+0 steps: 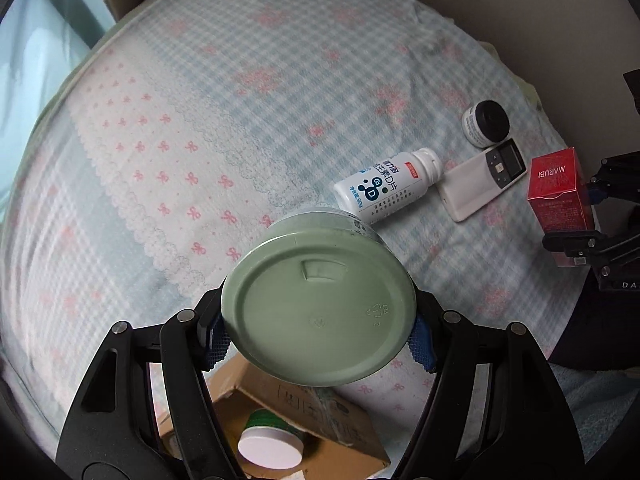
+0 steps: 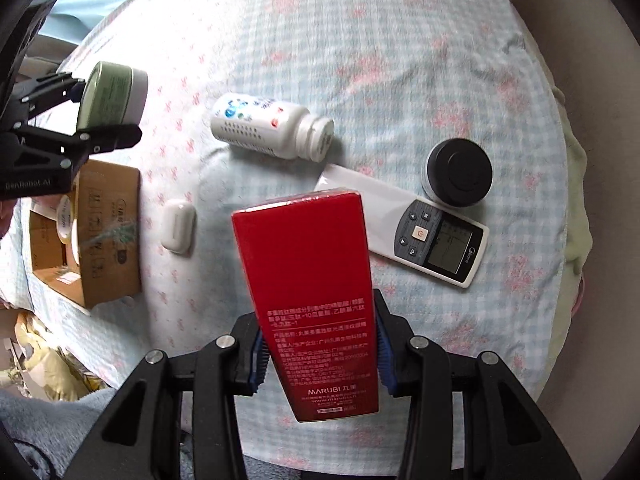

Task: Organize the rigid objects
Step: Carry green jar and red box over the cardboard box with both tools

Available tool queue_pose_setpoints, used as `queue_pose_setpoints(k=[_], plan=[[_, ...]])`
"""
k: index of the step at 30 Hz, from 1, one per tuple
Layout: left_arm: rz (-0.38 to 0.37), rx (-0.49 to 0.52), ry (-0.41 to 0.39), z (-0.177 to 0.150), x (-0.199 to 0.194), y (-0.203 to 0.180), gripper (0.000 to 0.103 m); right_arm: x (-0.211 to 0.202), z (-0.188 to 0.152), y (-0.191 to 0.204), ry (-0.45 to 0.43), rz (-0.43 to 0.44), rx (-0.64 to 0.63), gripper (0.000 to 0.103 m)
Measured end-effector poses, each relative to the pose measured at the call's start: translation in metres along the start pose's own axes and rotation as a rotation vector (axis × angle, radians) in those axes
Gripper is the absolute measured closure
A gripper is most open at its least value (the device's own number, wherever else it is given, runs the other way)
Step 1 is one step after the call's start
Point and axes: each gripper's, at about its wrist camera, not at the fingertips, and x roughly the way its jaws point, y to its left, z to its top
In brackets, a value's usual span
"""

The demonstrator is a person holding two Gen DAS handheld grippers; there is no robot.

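Note:
My left gripper [image 1: 320,340] is shut on a green round jar [image 1: 318,300], held above the open cardboard box [image 1: 320,432]; the jar also shows in the right wrist view [image 2: 112,94]. My right gripper [image 2: 320,360] is shut on a red MARUBI box [image 2: 312,300], held above the bed; it also shows in the left wrist view [image 1: 558,196]. On the bed lie a white pill bottle [image 2: 272,130], a white remote [image 2: 420,232], a black-lidded jar [image 2: 458,176] and a small white earbud case [image 2: 179,226].
The cardboard box [image 2: 108,232] sits at the bed's left edge and holds a white-lidded green container [image 1: 269,446]. The checked bedsheet [image 1: 200,140] covers the bed. A wall lies beyond the far side.

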Motion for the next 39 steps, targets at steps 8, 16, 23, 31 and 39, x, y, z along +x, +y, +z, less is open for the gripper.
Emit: queue_pose_setpoints(k=[8, 16, 23, 31, 39], plan=[[0.025, -0.107, -0.09, -0.073, -0.057, 0.02, 0.036, -0.053, 0.035, 0.106, -0.106, 0.069, -0.047, 0.063], [0.079, -0.246, -0.146, -0.166, -0.117, 0.084, 0.036, -0.093, 0.029, 0.209, -0.168, 0.142, -0.147, 0.063], [0.12, -0.356, -0.136, -0.246, -0.128, 0.134, 0.036, -0.087, 0.016, 0.292, -0.154, 0.22, -0.185, 0.063], [0.101, -0.427, -0.122, -0.305, -0.115, 0.17, 0.036, -0.066, 0.007, 0.363, -0.131, 0.275, -0.161, 0.063], [0.126, -0.429, -0.077, -0.333, -0.073, 0.183, 0.036, -0.015, 0.017, 0.4, -0.072, 0.294, -0.102, 0.063]])
